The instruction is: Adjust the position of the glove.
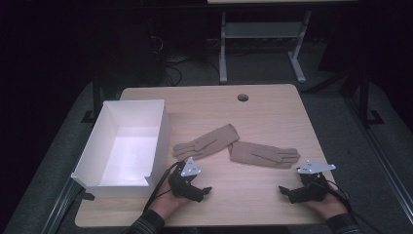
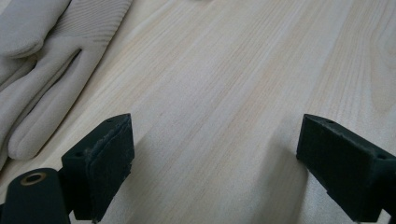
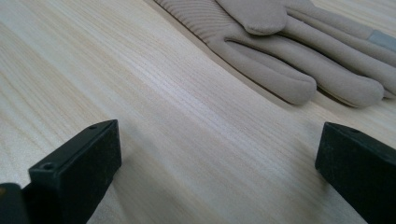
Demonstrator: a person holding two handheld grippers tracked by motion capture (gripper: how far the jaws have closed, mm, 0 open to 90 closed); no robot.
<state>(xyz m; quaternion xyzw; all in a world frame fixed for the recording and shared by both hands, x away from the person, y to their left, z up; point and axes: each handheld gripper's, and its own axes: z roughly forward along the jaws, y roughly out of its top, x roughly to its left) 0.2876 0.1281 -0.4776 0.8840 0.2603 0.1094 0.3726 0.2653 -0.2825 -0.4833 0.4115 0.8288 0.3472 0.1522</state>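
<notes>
wooden table [image 1: 253, 117], empty white box [image 1: 109, 178]

High view dim and slightly soft, dark vignette swallowing all corners, only the table [image 1: 253, 122] and white box [image 1: 127, 146] lit from above; gripper views brighter, woodgrain sharp, near jaws blurred, soft shadows beneath them.

There were two tan gloves, one [image 1: 207, 142] and another [image 1: 264, 154], one white box [image 1: 127, 146], two black tools, left [image 1: 203, 191] and right [image 1: 284, 191], on one worktop [image 1: 272, 112].

White open box [image 1: 127, 146] at left of wooden table [image 1: 263, 112]; round hole [image 1: 242, 97]
</notes>
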